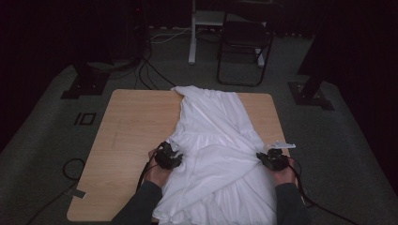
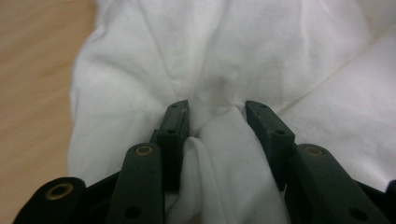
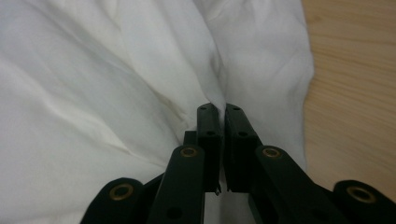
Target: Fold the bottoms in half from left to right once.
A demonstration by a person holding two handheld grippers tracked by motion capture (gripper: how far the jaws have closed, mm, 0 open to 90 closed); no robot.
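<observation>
The left gripper [image 1: 170,156] stands parted around a fold, pads not yet pressing, the limp, light white dress [image 1: 216,140] sprawls across the wooden table [image 1: 136,126], best pinched at its side hems, and the right gripper [image 1: 272,159] is clenched on its edge.

Soft, creased white cloth dress [image 1: 213,145] lies on a smooth matt wooden table [image 1: 133,126].
</observation>
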